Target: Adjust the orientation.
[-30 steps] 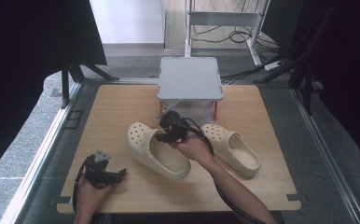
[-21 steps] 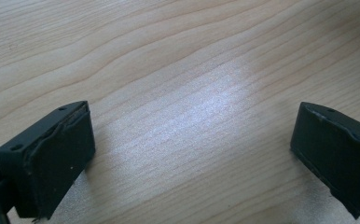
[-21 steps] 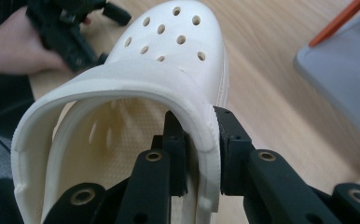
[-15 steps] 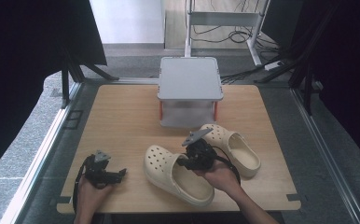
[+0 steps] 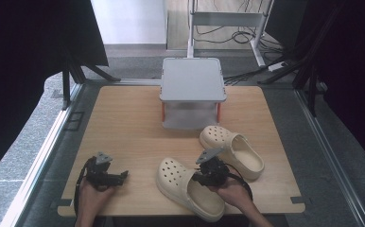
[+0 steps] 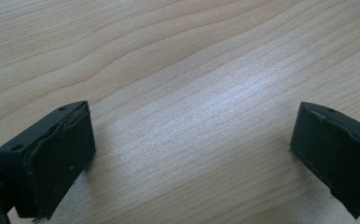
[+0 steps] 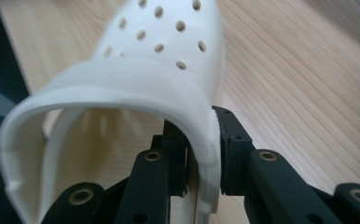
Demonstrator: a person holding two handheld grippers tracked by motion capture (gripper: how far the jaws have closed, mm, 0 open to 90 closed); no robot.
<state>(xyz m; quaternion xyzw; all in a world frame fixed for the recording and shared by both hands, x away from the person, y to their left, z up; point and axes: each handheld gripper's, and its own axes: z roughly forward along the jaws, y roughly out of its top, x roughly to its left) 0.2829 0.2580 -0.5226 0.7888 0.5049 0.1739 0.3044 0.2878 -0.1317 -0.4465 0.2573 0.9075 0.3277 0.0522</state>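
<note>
The right gripper [image 5: 208,173] has its jaws clamped on the side wall of a cream foam clog [image 5: 186,187], one jaw inside the shoe and one outside. That held clog lies at about 6 o'clock on the worktop [image 5: 124,123], near the front edge, with its rounded toe toward 10 o'clock. In the right gripper view the clog [image 7: 136,88] is smooth, matte and thick-walled, its upper pierced with round vent holes and its opening rim curved like a broad arch; the wall is pinched between the black pads, and the heel end runs out of the picture at the bottom left.

A second clog [image 5: 232,150] of the same cream foam lies at about 4 o'clock, just beside the held one, toe toward 10 o'clock, its open heel partly covered by the right gripper's grey plate and cable.

The left gripper [image 5: 106,174] rests at about 7 o'clock with its jaws wide apart and nothing between them; the left gripper view shows two blunt black rubbery pads [image 6: 61,154] over bare, pale wood with fine, wavy grain.

A grey stand [image 5: 193,80] with a flat rectangular top sits at 12 o'clock; two orange legs show at its front, and the space under the top is shadowed and hard to read. The person's hands enter from the bottom edge, with the forearms cut off
</note>
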